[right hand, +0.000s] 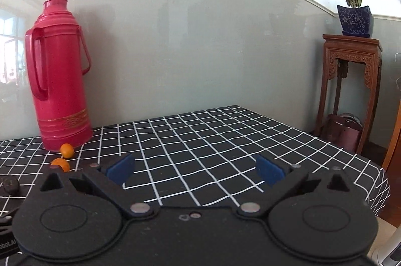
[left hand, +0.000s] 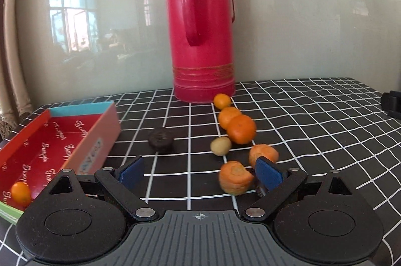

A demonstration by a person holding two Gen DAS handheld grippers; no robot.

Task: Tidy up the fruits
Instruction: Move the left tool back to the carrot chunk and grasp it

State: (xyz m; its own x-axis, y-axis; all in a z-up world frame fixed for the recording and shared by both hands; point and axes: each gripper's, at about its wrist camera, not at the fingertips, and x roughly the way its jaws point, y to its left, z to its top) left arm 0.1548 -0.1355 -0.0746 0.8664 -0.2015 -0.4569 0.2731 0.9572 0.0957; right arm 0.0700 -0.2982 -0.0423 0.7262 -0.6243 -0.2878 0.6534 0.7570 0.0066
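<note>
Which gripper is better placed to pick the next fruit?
Left. The open left gripper faces the cut orange carrot piece beside its pad; the open right gripper faces only bare black checked tablecloth.

- Red thermos (left hand: 204, 25) standing at back wall, blocking reach behind it.
- Fruit cluster (left hand: 236, 128) crowding cloth just in front of thermos.
- Red box (left hand: 57, 140) sitting left of thermos.
- Checked cloth (right hand: 225, 140) right of thermos lying open.

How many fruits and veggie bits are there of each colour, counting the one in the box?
Orange round fruits: 4, three on the cloth, one in the red box
Orange carrot chunks: 2
Yellowish round fruit: 1
Dark wrinkled fruit: 1
Total: 8
</note>
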